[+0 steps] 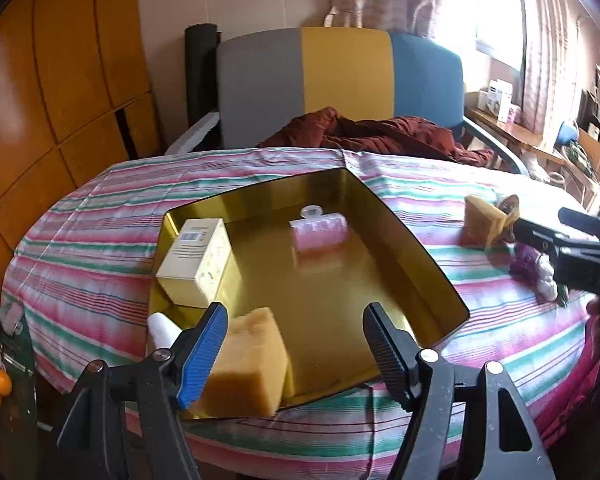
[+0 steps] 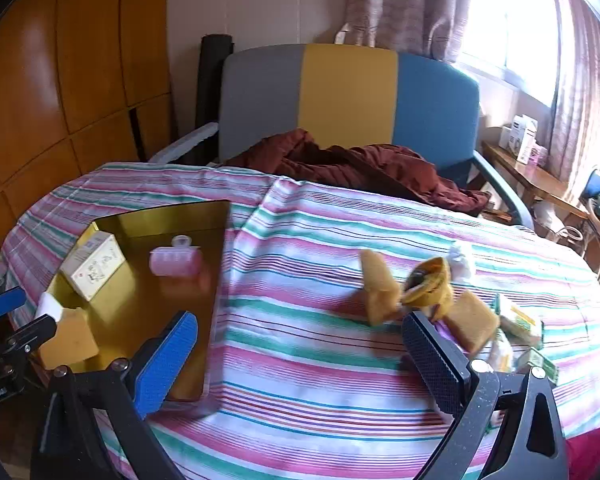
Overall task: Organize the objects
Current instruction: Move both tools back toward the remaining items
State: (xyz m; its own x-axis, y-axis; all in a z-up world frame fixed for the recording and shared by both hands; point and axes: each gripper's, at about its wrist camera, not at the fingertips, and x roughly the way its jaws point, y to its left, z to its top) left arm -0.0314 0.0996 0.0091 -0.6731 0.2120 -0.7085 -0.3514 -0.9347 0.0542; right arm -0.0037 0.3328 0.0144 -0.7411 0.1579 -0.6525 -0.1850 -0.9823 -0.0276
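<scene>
The shiny gold rectangular tray (image 1: 400, 216) already holds a cream carton (image 1: 196, 260), pink hair claw (image 1: 320, 228) and yellow sponge block (image 1: 248, 364). At three o'clock, more sponge pieces (image 2: 380, 288) wait on the striped desk (image 2: 320, 360). The left gripper (image 1: 296, 344) and right gripper (image 2: 300, 364) have jaws wide apart, holding nothing.

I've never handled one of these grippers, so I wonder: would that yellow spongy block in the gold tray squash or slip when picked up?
The yellow sponge block looks porous and soft-edged, so it would probably squash between the fingers and weigh little. Its rough surface likely grips rather than slips. Pushed across the glossy gold tray, it might slide easily.
</scene>
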